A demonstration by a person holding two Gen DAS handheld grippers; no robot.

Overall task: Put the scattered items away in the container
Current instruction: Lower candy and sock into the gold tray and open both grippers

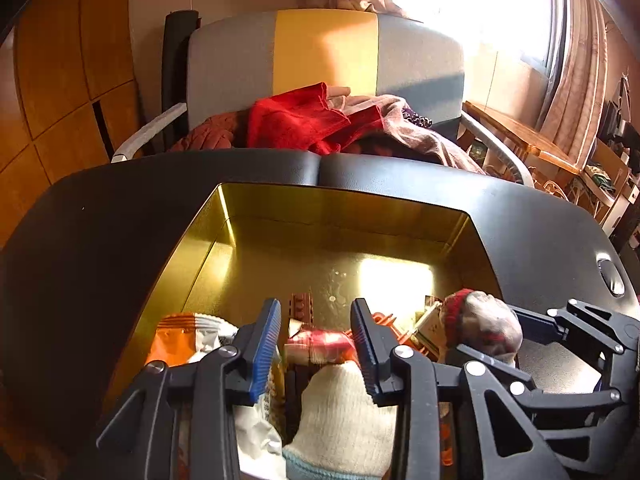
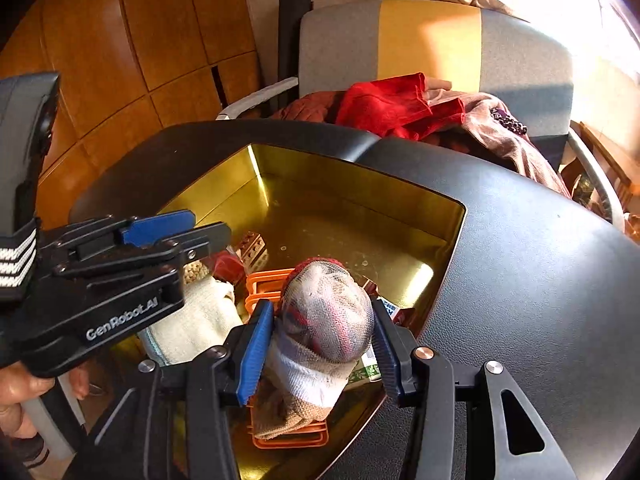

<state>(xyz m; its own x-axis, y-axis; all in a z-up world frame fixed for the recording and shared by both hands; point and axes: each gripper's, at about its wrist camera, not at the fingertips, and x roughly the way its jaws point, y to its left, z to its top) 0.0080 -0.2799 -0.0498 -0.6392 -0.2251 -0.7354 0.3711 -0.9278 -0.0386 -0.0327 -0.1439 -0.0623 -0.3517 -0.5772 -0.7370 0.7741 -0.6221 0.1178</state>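
A gold metal container [image 1: 240, 264] sits on a black table [image 1: 100, 232]; it also shows in the right wrist view [image 2: 320, 184]. Inside lie an orange and white snack packet [image 1: 184, 336], a red wrapper [image 1: 320, 346], a cream sock [image 1: 344, 416], a brown toy brick [image 1: 300, 306] and an orange plastic rack [image 2: 266, 286]. My left gripper [image 1: 316, 348] is open above the red wrapper and the cream sock, holding nothing. My right gripper [image 2: 322, 342] is shut on a rolled sock bundle [image 2: 326, 320] with a red cuff, over the container's near right corner.
A grey and yellow chair [image 1: 324, 48] piled with red cloth [image 1: 300, 120] and other clothes stands behind the table. Wooden panels [image 1: 60, 80] are on the left. A bright window and curtains [image 1: 572, 64] are on the right, with cluttered shelves below.
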